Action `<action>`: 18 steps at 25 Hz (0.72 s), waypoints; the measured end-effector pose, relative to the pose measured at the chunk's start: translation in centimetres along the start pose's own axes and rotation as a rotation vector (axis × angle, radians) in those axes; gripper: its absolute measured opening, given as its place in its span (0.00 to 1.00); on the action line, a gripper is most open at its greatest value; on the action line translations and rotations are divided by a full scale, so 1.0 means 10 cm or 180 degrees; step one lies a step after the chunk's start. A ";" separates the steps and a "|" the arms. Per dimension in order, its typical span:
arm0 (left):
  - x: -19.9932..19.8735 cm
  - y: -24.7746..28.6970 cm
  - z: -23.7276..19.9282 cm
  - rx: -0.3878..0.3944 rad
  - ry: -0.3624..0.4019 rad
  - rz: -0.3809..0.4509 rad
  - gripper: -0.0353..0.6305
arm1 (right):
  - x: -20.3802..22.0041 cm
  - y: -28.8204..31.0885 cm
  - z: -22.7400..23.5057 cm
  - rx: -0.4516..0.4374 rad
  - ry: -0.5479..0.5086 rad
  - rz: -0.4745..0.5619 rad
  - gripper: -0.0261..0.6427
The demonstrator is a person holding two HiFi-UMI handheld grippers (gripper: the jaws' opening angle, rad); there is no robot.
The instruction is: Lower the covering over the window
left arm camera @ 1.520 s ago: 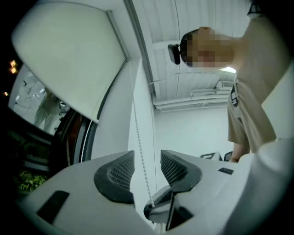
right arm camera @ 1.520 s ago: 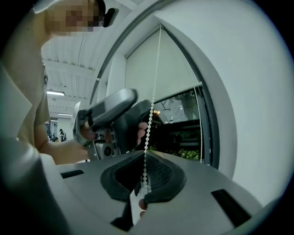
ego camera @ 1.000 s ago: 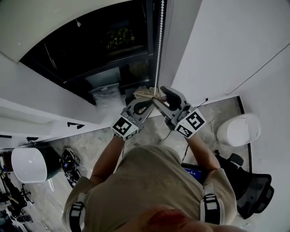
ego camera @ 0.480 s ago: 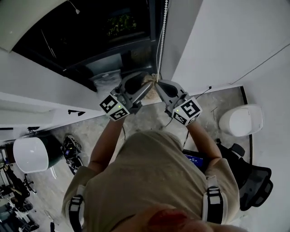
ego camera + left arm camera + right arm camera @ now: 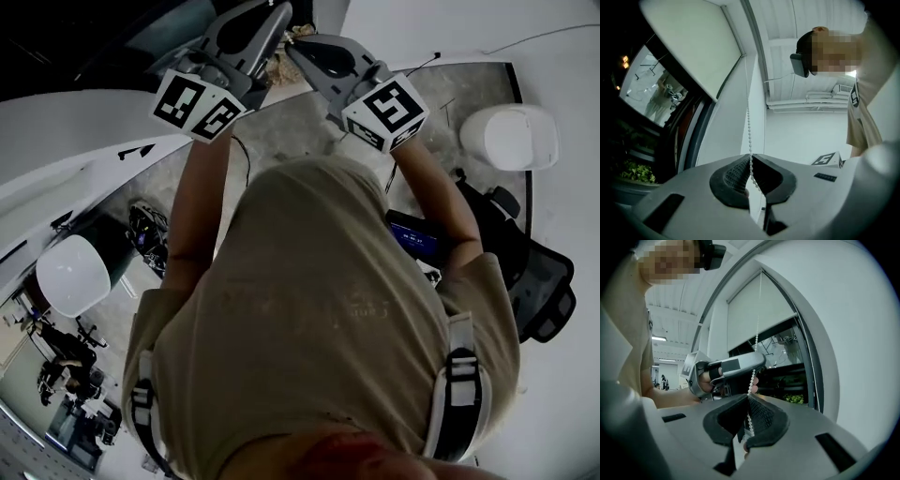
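A white bead chain point(image 5: 749, 126) hangs beside the dark window point(image 5: 651, 117), under a pale roller blind point(image 5: 689, 51) that covers only the top of the window. My left gripper point(image 5: 751, 158) has just closed and is shut on the chain. My right gripper point(image 5: 749, 395) is shut on the same chain point(image 5: 753, 373), just below the left gripper point(image 5: 758, 363). The blind point(image 5: 740, 319) and the window point(image 5: 787, 366) also show in the right gripper view. In the head view both grippers, left point(image 5: 283, 9) and right point(image 5: 296, 43), meet tip to tip at the top edge; the chain is not visible there.
The person's torso fills the middle of the head view. A white round seat point(image 5: 511, 136) and a black office chair point(image 5: 539, 286) stand on the floor at right. Another white round seat point(image 5: 73, 274) is at lower left. A white wall point(image 5: 806, 136) flanks the window.
The left gripper has come up from below the right one and closed on the chain. The head view has tipped down, so both grippers now sit at its top edge.
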State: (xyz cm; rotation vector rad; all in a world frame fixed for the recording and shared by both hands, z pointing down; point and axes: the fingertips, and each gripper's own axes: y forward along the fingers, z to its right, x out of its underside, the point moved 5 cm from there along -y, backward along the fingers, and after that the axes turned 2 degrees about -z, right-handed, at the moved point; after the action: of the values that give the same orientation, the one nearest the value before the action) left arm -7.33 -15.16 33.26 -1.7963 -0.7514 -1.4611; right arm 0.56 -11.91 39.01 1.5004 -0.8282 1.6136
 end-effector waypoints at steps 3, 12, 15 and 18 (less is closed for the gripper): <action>0.07 -0.06 -0.02 -0.0073 -0.0009 -0.0004 0.09 | 0.05 -0.05 0.03 -0.0039 0.0047 -0.0001 0.06; 0.02 -0.25 -0.23 -0.0231 0.0029 0.0110 0.09 | -0.27 -0.17 0.23 0.0062 0.0207 0.0360 0.13; 0.03 -0.20 -0.10 -0.0164 0.0116 0.0122 0.09 | -0.46 -0.14 0.21 0.0032 0.0092 0.0496 0.16; 0.10 -0.17 0.06 -0.0092 0.0116 0.0120 0.09 | -0.60 -0.15 0.11 -0.0001 -0.0003 0.0618 0.16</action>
State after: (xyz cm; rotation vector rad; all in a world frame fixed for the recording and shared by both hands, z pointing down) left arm -8.06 -13.65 34.44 -1.7910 -0.6779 -1.4830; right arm 2.48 -12.69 33.11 1.4573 -1.0002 1.7523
